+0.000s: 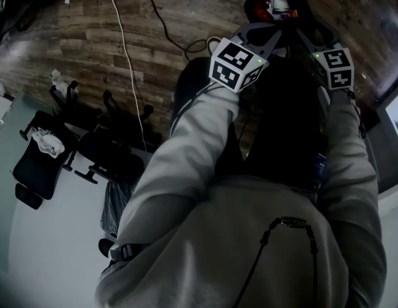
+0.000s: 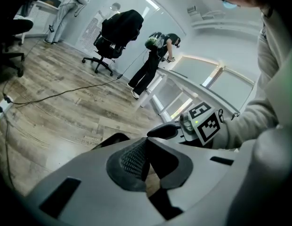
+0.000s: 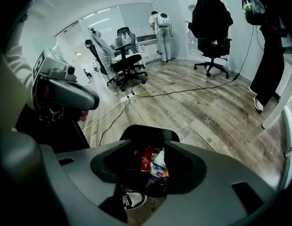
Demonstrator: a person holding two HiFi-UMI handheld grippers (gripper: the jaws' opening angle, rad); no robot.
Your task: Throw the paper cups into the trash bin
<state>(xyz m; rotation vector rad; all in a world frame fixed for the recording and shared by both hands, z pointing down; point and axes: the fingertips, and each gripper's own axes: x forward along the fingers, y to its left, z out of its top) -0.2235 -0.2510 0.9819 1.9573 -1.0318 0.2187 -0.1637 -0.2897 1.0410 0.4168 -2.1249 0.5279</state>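
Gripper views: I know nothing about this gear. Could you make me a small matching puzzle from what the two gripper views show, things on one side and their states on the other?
Things:
1. left gripper
2. right gripper
3. trash bin
4. office chair at the far window

States:
A. jaws apart, nothing between the pads
B. draped with a dark coat
C. jaws together
D. holds red and white rubbish

Pairs: 1-C, 2-A, 3-D, 4-B
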